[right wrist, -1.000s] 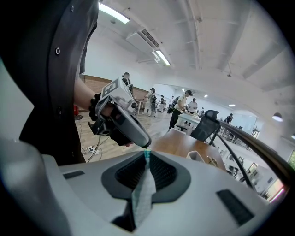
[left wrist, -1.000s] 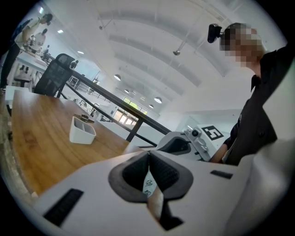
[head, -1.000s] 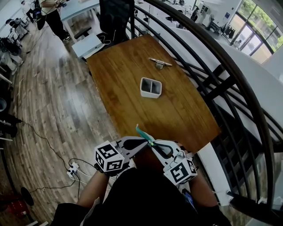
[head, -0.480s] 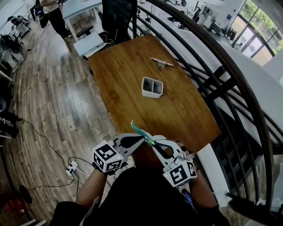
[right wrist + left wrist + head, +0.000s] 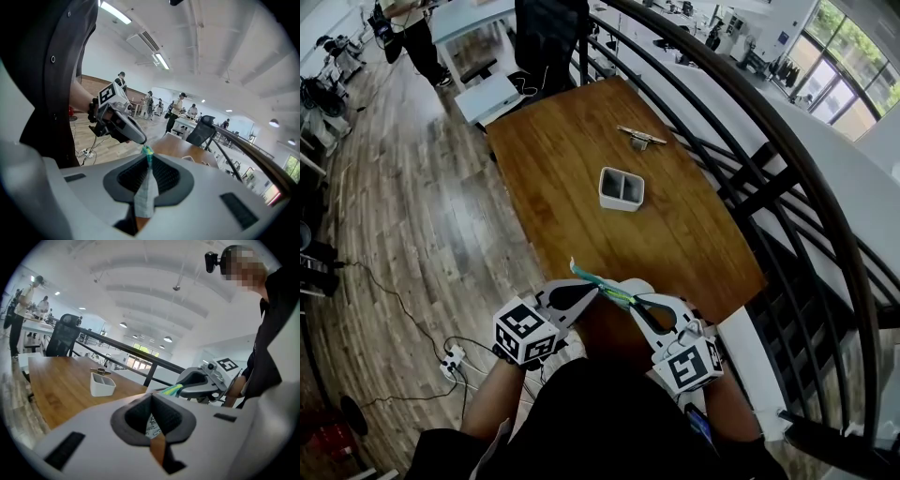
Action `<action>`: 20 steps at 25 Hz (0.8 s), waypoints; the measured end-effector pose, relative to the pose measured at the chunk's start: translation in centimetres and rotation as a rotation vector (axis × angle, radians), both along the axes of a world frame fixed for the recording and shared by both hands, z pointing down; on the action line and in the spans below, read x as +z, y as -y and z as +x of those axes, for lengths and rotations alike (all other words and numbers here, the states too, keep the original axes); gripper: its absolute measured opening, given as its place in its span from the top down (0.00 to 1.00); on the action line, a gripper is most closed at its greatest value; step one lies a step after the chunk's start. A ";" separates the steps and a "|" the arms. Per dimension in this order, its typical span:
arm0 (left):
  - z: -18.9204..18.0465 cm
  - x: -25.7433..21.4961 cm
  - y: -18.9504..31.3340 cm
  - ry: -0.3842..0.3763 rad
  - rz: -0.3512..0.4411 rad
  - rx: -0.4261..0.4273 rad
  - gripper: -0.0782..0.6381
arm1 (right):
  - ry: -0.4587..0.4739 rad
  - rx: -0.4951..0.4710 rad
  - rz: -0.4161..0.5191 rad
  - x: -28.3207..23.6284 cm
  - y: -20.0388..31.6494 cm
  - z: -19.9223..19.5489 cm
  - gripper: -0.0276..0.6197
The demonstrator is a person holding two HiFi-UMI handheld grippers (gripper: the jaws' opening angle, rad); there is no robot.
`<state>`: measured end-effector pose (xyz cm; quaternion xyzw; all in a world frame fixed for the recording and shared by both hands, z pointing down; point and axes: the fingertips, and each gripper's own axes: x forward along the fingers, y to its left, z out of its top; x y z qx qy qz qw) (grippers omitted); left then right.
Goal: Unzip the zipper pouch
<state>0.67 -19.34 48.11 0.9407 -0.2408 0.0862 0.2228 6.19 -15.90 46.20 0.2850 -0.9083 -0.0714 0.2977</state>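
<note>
So the zipper pouch [image 5: 600, 284] is up in the air right in front of the person's body, about over the near edge of the table [image 5: 572, 159], strung between the two grippers. The left gripper [image 5: 592, 292] is clamped all the way down on a thin white printed bit of it. The right gripper [image 5: 630, 302] is pinched narrow on a fold of pale fabric, with the teal-green edge poking out past its tips. Can't tell which one actually has the zipper pull, it's too small to make out. My take on doing this well: one side anchors the fabric right next to the slider and the other pulls straight along the teeth, with the pouch taut so it doesn't bunch. Pull at an angle and it probably just twists, or the tab slips out. Nothing really blocks the move since it's all mid-air, but the grippers are nearly nose to nose and tight to the body, so the room to pull is sideways. Other stuff: a white two-slot holder [image 5: 621, 187] mid-table, a small metal clip-like thing [image 5: 639, 135] further back, a dark railing [image 5: 769, 141] along the right, an office chair [image 5: 548, 33] at the far end and a power strip [image 5: 453, 359] on the floor.
</note>
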 end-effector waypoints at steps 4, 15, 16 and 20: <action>-0.2 0.2 0.3 0.022 0.004 -0.007 0.87 | -0.006 0.017 0.006 0.1 0.4 0.5 0.91; -0.9 0.2 1.2 0.049 0.008 -0.063 0.87 | 0.022 0.056 0.008 -0.3 0.9 1.8 0.91; -1.1 0.3 1.3 0.054 0.008 -0.072 0.87 | 0.025 0.055 0.011 -0.3 0.9 1.8 0.91; -1.9 0.5 2.1 0.065 0.003 -0.106 0.87 | 0.025 0.067 0.009 -0.1 1.2 2.3 0.91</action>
